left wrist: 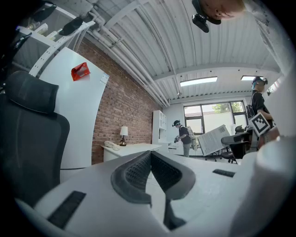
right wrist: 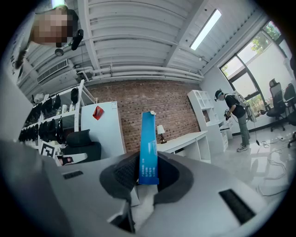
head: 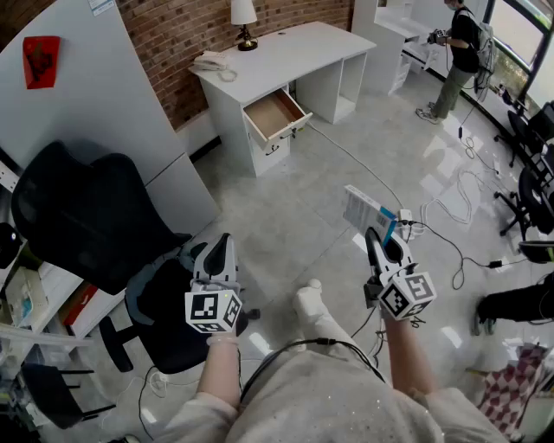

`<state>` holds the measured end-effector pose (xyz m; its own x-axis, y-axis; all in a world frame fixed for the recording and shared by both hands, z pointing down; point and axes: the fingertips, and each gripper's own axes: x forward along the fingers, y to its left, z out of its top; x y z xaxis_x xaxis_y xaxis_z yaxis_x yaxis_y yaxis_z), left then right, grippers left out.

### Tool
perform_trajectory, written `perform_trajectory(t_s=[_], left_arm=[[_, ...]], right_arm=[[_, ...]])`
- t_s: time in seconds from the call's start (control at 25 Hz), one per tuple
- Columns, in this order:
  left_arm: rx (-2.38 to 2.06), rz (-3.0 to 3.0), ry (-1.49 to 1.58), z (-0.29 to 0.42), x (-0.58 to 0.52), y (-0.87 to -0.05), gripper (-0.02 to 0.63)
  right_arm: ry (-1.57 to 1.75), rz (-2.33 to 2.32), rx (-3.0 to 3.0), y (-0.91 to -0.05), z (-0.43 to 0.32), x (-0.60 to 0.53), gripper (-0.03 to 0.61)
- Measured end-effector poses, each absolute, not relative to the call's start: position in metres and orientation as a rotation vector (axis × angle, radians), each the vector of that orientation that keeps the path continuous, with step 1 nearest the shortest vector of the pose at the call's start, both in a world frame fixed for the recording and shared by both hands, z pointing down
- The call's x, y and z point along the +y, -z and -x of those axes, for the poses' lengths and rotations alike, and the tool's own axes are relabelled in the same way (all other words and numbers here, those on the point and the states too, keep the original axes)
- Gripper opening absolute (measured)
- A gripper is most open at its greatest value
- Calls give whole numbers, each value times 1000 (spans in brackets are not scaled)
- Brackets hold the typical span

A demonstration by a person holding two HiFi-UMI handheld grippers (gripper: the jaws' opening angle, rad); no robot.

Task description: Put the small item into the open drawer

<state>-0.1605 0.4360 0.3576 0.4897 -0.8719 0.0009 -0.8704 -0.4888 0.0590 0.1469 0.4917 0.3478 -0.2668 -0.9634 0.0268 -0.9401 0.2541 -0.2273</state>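
Observation:
My right gripper point(head: 374, 234) is shut on a small flat box, blue and white point(head: 368, 213); in the right gripper view the blue box point(right wrist: 148, 148) stands upright between the dark pads. My left gripper point(head: 223, 245) hangs above the floor with its jaws shut and nothing in them; its ribbed pads point(left wrist: 138, 172) meet at the tips. Far ahead stands a white desk point(head: 286, 48) against the brick wall, with its wooden drawer point(head: 273, 113) pulled open. The same desk point(right wrist: 189, 139) lies in the distance beyond the box.
A black office chair point(head: 95, 225) stands close on my left beside a white panel point(head: 95, 95). A lamp point(head: 243, 16) and a phone point(head: 208, 60) sit on the desk. Cables point(head: 450, 216) trail over the floor on the right. A person point(head: 454, 52) stands at the back right.

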Motion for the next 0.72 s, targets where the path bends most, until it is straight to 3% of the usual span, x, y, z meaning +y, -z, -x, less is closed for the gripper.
perform_trajectory(t_s=[0.72], left_arm=[[-1578,-2634,-18,113,296,-372,5]], right_arm=[[373,1789,2432,-376,-173,341,74]])
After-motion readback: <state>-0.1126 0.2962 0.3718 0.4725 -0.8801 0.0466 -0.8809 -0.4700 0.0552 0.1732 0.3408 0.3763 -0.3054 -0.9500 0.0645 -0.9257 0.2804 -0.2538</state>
